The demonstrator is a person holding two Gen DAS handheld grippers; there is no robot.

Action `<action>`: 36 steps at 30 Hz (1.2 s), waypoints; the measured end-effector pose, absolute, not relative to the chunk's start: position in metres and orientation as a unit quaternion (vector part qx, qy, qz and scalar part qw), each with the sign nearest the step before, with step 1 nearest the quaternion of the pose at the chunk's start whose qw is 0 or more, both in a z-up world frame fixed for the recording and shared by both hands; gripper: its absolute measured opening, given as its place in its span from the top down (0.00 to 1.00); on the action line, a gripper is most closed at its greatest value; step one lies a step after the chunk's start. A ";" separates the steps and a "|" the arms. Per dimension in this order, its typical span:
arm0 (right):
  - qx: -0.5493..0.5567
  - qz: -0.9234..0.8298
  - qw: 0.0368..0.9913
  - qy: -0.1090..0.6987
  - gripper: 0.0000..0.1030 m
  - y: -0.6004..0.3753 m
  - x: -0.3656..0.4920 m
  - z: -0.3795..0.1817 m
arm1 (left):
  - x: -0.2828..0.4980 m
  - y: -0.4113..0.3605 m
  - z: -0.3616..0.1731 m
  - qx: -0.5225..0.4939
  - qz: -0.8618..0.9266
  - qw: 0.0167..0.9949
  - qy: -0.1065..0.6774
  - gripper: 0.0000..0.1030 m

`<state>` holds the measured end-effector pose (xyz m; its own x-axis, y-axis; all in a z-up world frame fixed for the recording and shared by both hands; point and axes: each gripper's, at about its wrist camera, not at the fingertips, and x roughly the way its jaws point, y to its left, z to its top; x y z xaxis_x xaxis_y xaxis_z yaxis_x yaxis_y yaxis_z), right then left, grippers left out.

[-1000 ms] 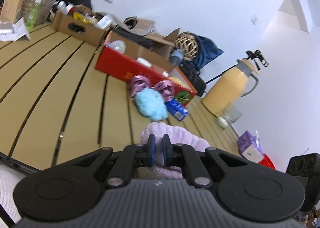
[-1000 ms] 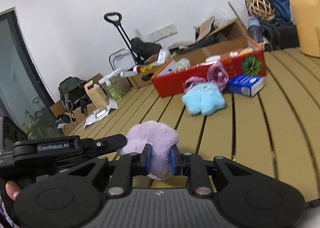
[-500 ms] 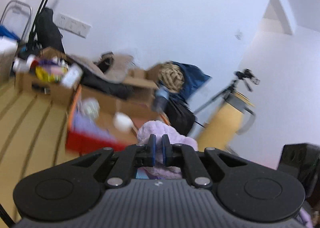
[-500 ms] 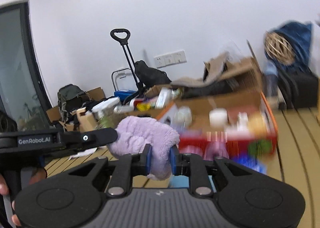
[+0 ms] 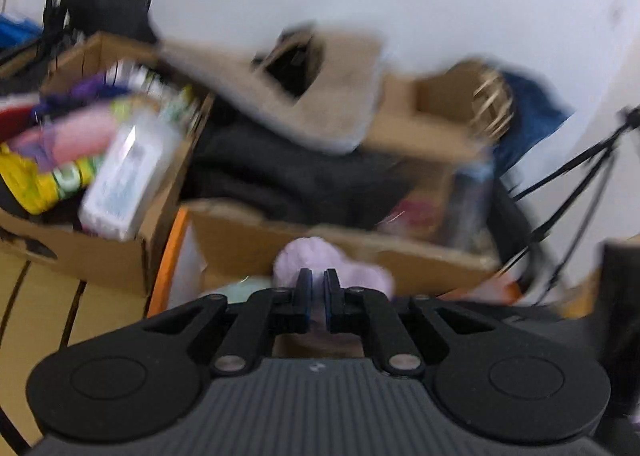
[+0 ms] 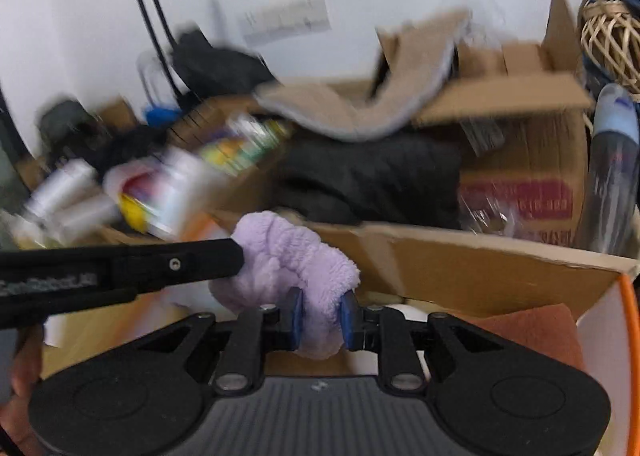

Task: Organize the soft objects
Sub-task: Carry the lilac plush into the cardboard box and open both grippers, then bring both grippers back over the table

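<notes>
Lilac plush (image 6: 288,268) hangs above the box (image 6: 500,276), pinched thinly by my left gripper (image 5: 316,298) and more deeply by my right gripper (image 6: 320,314); uneven release could drop it outside.

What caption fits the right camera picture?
Both tongs, right and left, pinch a fluffy purple cloth above a box.

Both grippers are matte black: ribbed grey housing, two round caps, silver pivot screws. Right gripper (image 6: 320,314) and left gripper (image 5: 316,306) carry blue finger pads (image 6: 297,314). Bare skin visible on left hand (image 6: 22,372).
</notes>
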<state>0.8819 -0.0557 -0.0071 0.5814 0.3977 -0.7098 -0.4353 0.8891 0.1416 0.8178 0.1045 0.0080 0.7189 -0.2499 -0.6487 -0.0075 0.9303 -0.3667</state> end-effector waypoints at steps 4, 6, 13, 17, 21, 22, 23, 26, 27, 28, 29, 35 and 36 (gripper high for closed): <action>-0.043 0.224 0.895 0.383 0.74 -0.056 0.871 -0.007 | 0.822 0.114 -0.012 -0.200 -0.049 0.898 0.389 0.90; -0.066 0.214 0.895 0.387 0.56 -0.050 0.871 -0.010 | 0.819 0.112 -0.005 -0.189 -0.046 0.907 0.374 0.80; -0.065 0.223 0.900 0.370 0.47 -0.064 0.842 0.026 | 0.779 0.107 0.036 -0.142 -0.049 0.921 0.360 0.73; -0.059 0.233 0.907 0.345 0.47 -0.083 0.802 0.074 | 0.726 0.111 0.080 -0.119 -0.053 0.934 0.333 0.72; -0.063 0.233 0.916 0.320 0.46 -0.112 0.746 0.127 | 0.669 0.108 0.122 -0.081 -0.053 0.948 0.304 0.65; -0.062 0.230 0.919 0.314 0.45 -0.121 0.733 0.138 | 0.655 0.108 0.132 -0.074 -0.051 0.951 0.297 0.62; -0.060 0.227 0.922 0.308 0.42 -0.130 0.721 0.148 | 0.638 0.108 0.141 -0.067 -0.045 0.954 0.289 0.59; -0.049 0.215 0.931 0.292 0.36 -0.156 0.682 0.175 | 0.600 0.107 0.158 -0.053 -0.030 0.958 0.279 0.54; -0.046 0.212 0.933 0.287 0.36 -0.164 0.671 0.182 | 0.589 0.106 0.162 -0.049 -0.027 0.959 0.277 0.53; -0.045 0.208 0.936 0.280 0.36 -0.171 0.657 0.189 | 0.576 0.105 0.165 -0.043 -0.024 0.960 0.275 0.50; -0.045 0.205 0.938 0.275 0.35 -0.176 0.643 0.193 | 0.565 0.104 0.167 -0.040 -0.019 0.962 0.270 0.47; -0.068 0.193 0.959 0.196 0.27 -0.198 0.541 0.186 | 0.465 0.099 0.160 -0.027 -0.007 0.977 0.212 0.24; -0.076 0.186 0.963 0.182 0.26 -0.201 0.521 0.180 | 0.446 0.098 0.155 -0.027 -0.004 0.979 0.202 0.21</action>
<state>0.5209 -0.2007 0.1800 0.8646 0.3307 -0.3783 -0.3862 0.9190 -0.0793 0.4465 0.0980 0.1554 0.9187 -0.0192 -0.3945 -0.0025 0.9985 -0.0544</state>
